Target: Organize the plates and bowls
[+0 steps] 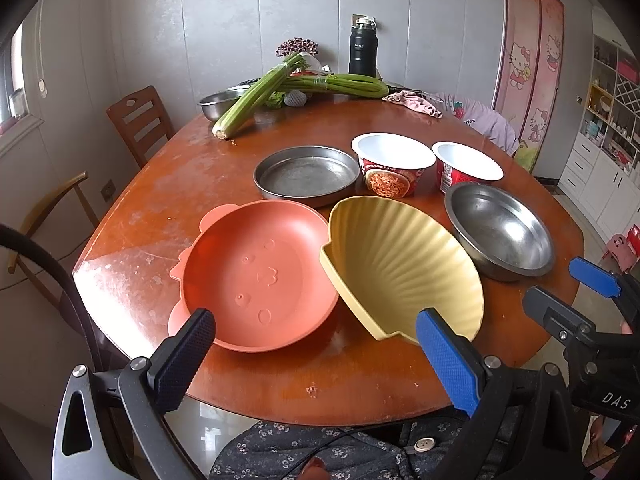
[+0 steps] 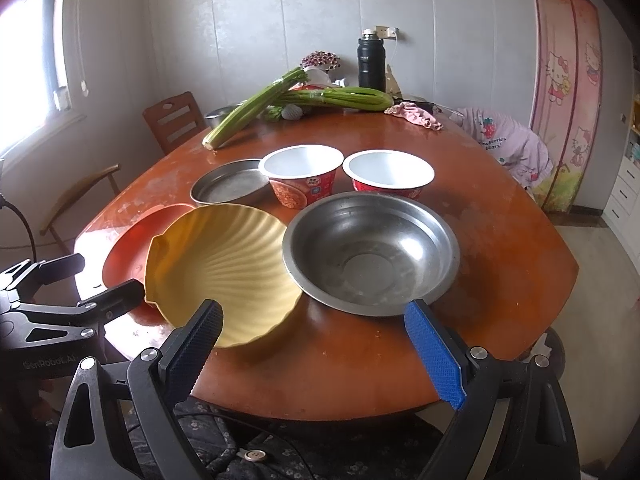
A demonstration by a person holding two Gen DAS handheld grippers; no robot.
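Note:
On the brown table (image 1: 280, 376) an orange plate (image 1: 256, 276) lies near the front, and a yellow shell-shaped plate (image 1: 400, 264) leans tilted on its right rim. A steel bowl (image 2: 370, 252) sits to the right. Behind stand a flat steel pan (image 1: 306, 174) and two empty noodle cups (image 1: 394, 164) (image 1: 466, 166). My left gripper (image 1: 316, 354) is open just short of the orange and yellow plates, holding nothing. My right gripper (image 2: 314, 346) is open in front of the steel bowl and the yellow plate (image 2: 224, 268), also empty.
Celery bunches (image 1: 260, 94), another steel bowl (image 1: 222, 104), a black flask (image 1: 363, 46) and a pink cloth (image 1: 414, 104) lie at the table's far end. Wooden chairs (image 1: 140, 120) stand to the left. A person's patterned clothing (image 1: 320, 452) is at the near edge.

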